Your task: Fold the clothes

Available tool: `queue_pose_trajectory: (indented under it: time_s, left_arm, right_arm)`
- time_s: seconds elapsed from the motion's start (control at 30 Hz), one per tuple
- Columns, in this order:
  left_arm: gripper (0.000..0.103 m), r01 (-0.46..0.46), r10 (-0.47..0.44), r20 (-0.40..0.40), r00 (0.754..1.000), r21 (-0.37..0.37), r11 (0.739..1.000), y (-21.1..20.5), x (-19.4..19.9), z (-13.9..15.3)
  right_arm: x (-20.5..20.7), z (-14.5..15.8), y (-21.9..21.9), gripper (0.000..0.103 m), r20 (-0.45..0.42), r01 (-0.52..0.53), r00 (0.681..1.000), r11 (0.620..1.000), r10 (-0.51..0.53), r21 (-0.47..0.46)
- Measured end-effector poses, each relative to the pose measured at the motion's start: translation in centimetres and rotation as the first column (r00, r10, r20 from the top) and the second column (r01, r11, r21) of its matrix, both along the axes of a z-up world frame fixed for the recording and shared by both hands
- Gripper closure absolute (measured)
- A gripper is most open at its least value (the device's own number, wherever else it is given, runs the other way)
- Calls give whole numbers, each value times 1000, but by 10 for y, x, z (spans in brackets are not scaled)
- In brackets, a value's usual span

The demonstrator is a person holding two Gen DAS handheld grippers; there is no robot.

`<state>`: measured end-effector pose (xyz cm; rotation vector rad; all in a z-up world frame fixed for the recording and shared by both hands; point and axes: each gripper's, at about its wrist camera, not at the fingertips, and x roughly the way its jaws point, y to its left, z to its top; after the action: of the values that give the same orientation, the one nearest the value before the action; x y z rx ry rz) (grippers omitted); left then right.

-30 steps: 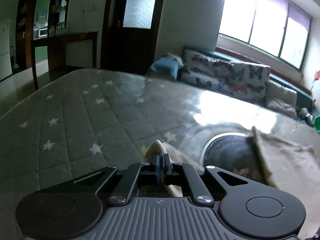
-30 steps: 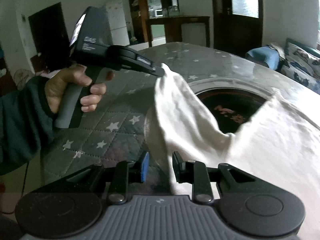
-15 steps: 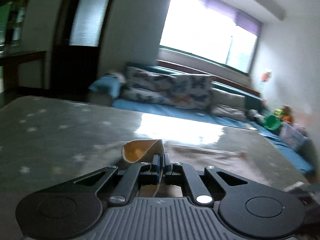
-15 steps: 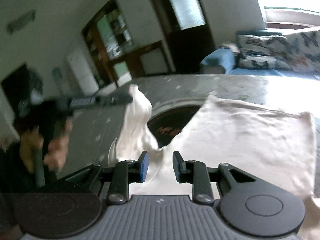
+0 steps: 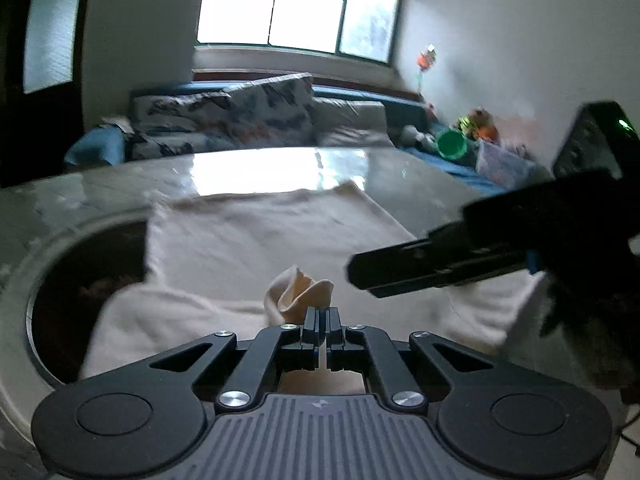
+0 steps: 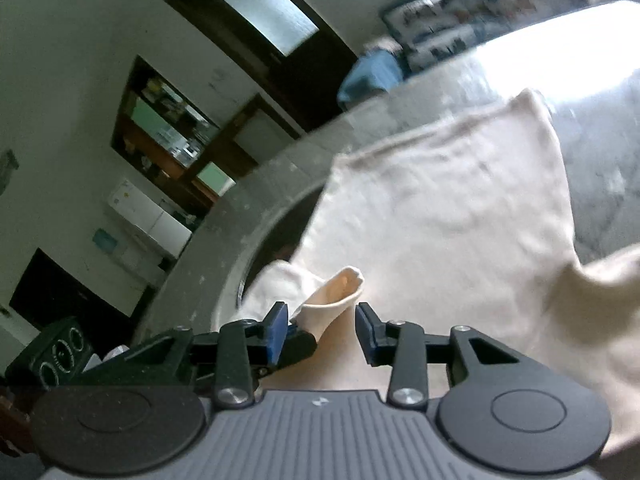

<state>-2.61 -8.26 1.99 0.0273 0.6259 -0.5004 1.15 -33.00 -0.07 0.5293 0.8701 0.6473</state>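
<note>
Jaws of left gripper (image 5: 322,317) pinching cream garment (image 5: 256,236), right gripper (image 6: 321,328) opening

Two grippers are in view: the left gripper (image 5: 322,322), its fingers pressed together on a bunched fold, and the right gripper (image 6: 322,330), whose jaws are opening with a puckered cloth corner between the pads. There is one cream garment (image 5: 256,240), spread beyond both pairs of fingertips, on one grey table (image 5: 416,184) with one round dark opening (image 5: 80,280) to the left of the left gripper's fingers. Far past the fingertips stand one sofa (image 5: 248,120) with about three cushions, one window (image 5: 296,4) of three panes, one dark door (image 6: 272,28), one green bucket (image 5: 452,145) and one white fridge (image 6: 148,220).
</note>
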Motion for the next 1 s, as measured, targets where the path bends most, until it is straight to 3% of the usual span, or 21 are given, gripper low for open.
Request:
queue_pose_trajectory:
  time_s: [0.17,0.4,0.7,0.87,1.0]
  left_arm:
    - [98,33,-33,-22,999,34,999,-5,-5,-11]
    - [82,71,-70,-29,997,37,997,-4,-14,-12]
    - [78,58,-57,-15,998,66,996,14,-27,-10]
    - [78,52,-51,-15,999,59,997,20,-30,-9]
    - [75,58,-58,-3,998,55,997,23,-35,-6]
  right_arm:
    - [1,-15,5,59,-44,10,999,1000,-11,-13]
    - [1,-15,17,55,-49,13,999,999,-15,-40]
    - [-15,-3,41,62,87,31,996,965,-8,-261]
    - [-12,3,47,61,158,51,987,944,2,-327]
    - [-4,1,52,61,162,30,986,940,27,-341]
